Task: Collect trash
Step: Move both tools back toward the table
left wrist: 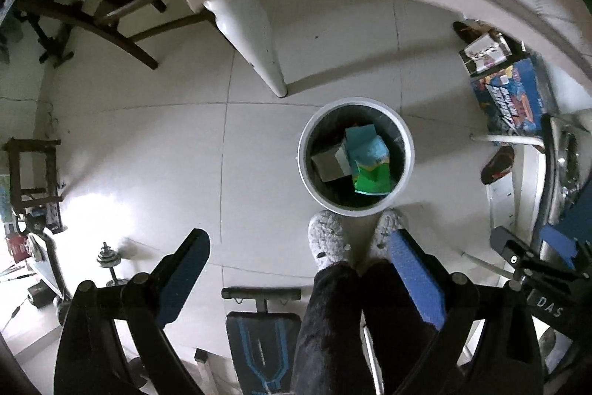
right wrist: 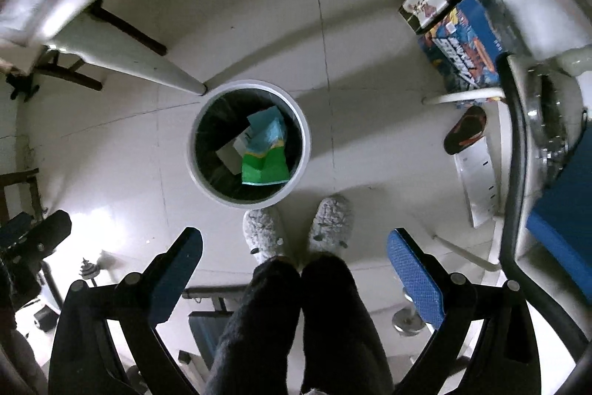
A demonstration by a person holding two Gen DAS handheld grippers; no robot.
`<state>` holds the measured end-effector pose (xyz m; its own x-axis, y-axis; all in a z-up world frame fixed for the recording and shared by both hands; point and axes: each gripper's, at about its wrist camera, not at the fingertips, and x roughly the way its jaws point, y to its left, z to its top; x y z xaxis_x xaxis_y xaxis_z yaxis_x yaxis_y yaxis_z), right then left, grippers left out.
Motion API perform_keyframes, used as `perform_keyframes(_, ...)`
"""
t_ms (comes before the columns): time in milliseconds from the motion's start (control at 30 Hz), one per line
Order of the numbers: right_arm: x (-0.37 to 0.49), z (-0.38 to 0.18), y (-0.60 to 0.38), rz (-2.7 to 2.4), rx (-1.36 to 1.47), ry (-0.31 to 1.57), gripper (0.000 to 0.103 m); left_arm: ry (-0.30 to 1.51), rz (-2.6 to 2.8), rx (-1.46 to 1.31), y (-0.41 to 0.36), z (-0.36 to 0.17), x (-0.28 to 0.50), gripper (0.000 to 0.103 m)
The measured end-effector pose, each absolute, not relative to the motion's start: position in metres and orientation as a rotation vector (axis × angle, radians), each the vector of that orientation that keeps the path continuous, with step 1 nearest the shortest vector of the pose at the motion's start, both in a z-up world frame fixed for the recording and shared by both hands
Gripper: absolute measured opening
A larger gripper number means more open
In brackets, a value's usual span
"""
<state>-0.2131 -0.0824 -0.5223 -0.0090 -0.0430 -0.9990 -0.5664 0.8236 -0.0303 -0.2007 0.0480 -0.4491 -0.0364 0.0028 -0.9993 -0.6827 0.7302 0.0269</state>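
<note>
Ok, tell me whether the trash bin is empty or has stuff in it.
Not empty: the trash bin holds a green-and-blue wrapper and a cardboard box, well below its rim.

Left hand-held gripper (left wrist: 296,269): black linkage arms, round pivot screws, blue textured pads. Person: dark fleece trousers (left wrist: 333,321), grey fuzzy slippers (left wrist: 327,239).

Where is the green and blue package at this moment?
The green and blue package lies inside the white trash bin, beside a grey box. In both views the bin stands on the floor just ahead of the person's slippers.
</note>
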Motion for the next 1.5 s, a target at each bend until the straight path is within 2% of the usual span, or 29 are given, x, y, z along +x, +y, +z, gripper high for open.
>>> perform_keyframes(433,-0.24,-0.362,-0.085,0.49,-0.452,1.502,0.101,1.435,0.564,-0.535,0.043,-0.311,-0.212,0.099)
perform_keyframes(700,-0.214,-0.271,-0.08,0.468,-0.281,1.456,0.101,1.296,0.605,-0.486,0.073,-0.244,-0.175,0.099)
perform_keyframes(867,-0.155,-0.234,-0.072,0.424,-0.183,1.417,0.101,1.204,0.623,-0.436,0.096,-0.213,-0.107,0.099)
perform_keyframes(1067,-0.033,-0.214,-0.081,0.305,-0.026,1.398,0.101,1.161,0.608,-0.286,0.125,-0.195,0.015,0.099)
perform_keyframes(1367,0.214,-0.228,-0.08,0.111,0.118,1.411,0.101,1.265,0.483,0.083,0.172,-0.211,0.253,0.099)
perform_keyframes(1500,0.298,-0.243,-0.073,0.043,0.199,1.449,0.101,1.345,0.348,0.225,0.18,-0.233,0.347,0.098)
